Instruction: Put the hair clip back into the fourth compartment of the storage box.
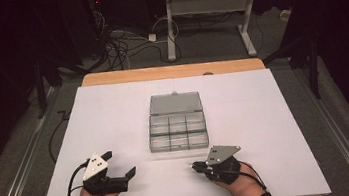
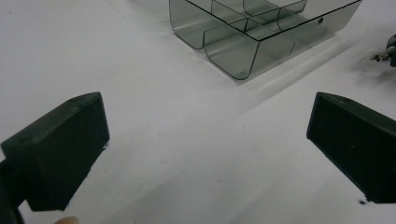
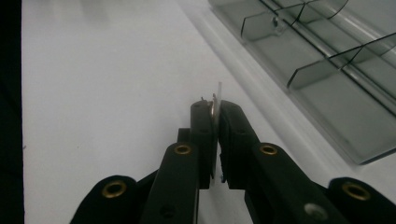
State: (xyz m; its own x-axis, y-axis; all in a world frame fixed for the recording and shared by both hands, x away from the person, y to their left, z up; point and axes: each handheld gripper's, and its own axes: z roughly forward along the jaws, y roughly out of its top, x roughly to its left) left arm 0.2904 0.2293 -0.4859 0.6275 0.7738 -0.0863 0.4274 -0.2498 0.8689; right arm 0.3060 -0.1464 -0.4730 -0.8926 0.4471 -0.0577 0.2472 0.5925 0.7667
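A clear grey compartment box (image 1: 178, 133) lies in the middle of the white table top (image 1: 113, 110), its lid (image 1: 175, 104) folded open toward the back. My left gripper (image 1: 119, 163) rests at the front left, open, nothing between its wide-apart jaws (image 2: 208, 140); the box (image 2: 252, 32) lies ahead of it. My right gripper (image 1: 194, 166) rests at the front right, just below the box's front right corner. Its jaws (image 3: 215, 114) are shut on a thin clear sliver (image 3: 218, 91) that sticks up between the pads. The box's dividers (image 3: 322, 70) lie to its right.
The table's wooden back edge (image 1: 174, 71) shows beyond the white sheet. Behind it, on the floor, are cables (image 1: 120, 44) and the legs of another desk (image 1: 169, 23). The right gripper's tip (image 2: 390, 49) shows at the far right of the left gripper view.
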